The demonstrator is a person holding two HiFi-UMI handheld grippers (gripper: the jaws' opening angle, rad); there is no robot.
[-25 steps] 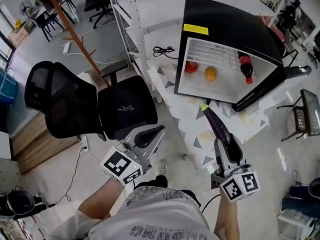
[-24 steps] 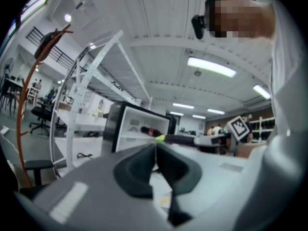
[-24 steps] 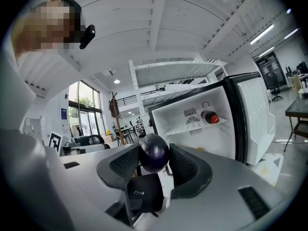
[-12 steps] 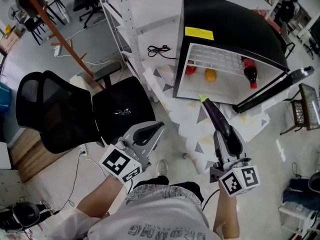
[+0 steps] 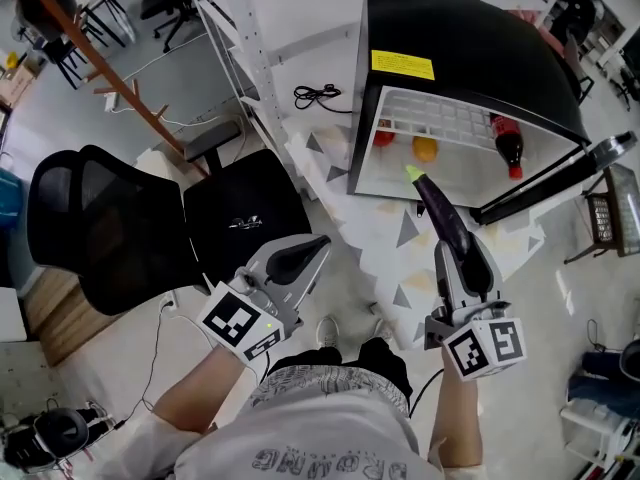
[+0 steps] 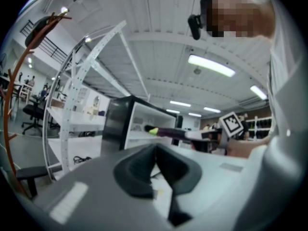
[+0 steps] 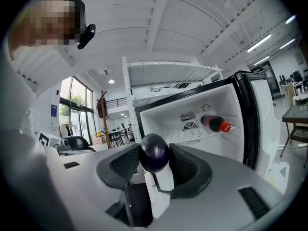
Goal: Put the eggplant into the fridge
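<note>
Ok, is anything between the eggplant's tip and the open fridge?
Nothing: in the head view the eggplant, held by the right gripper, points straight at the open fridge.

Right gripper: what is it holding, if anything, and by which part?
The eggplant, clamped between the jaws at its rounded purple end. Its green stem end points away, toward the open fridge.

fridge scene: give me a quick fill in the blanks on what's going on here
The right gripper is shut on the ____.
The door of the fridge stands ____.
Inside lies a bottle with a ____ cap.
The left gripper holds ____.
Missing words: eggplant, open, red, nothing.
</note>
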